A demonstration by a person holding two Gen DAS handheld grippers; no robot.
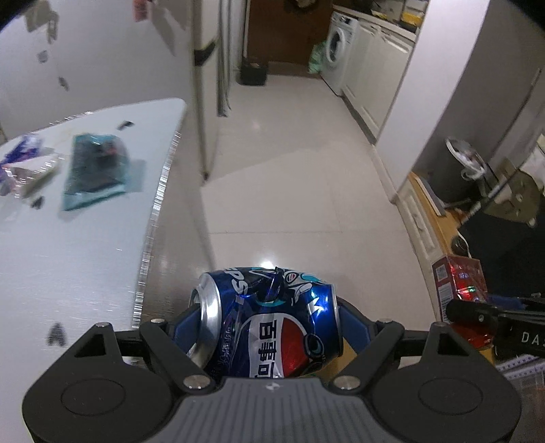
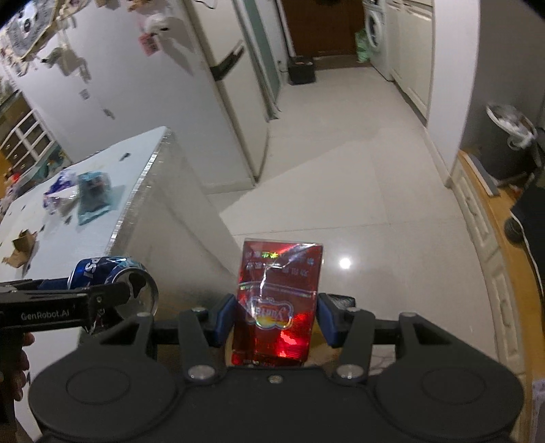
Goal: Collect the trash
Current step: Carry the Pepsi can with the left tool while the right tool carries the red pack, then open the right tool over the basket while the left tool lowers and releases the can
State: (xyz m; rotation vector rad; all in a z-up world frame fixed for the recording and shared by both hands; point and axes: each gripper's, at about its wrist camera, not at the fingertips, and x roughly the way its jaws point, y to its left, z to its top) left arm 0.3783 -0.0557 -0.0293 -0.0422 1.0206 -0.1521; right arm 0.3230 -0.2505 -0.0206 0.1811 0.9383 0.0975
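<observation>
a wide, pale tiled floor (image 2: 340, 153) is seen below both claws, with lots of open room running toward a brown door (image 2: 323, 27) and a washing machine (image 1: 337, 51) at the far end. a tall white fridge (image 2: 231, 102) stands at the left of that open floor. a white tabletop (image 1: 68, 245) is seen at the left, and its shiny edge runs down just beside the left claw. a grey wall corner (image 1: 453, 85) stands at the right, with a dark bin (image 1: 460, 170) near it.

on the tabletop a teal wrapper (image 1: 95, 170) lies flat, and a crinkly purple and silver wrapper (image 1: 24, 163) lies just beside it. torn brown card (image 2: 22, 248) lies nearer the tabletop's front.

a dented blue pepsi can (image 1: 272, 323) is gripped sideways in the left claw (image 1: 269, 327), out past the tabletop's edge and over the floor. each end of the can is pressed by a blue pad.

a shiny red packet (image 2: 279, 306) is held upright in the right claw (image 2: 277, 320), above the floor. the blue pads are closed on its two sides. the two claws are seen side by side, near each other.
</observation>
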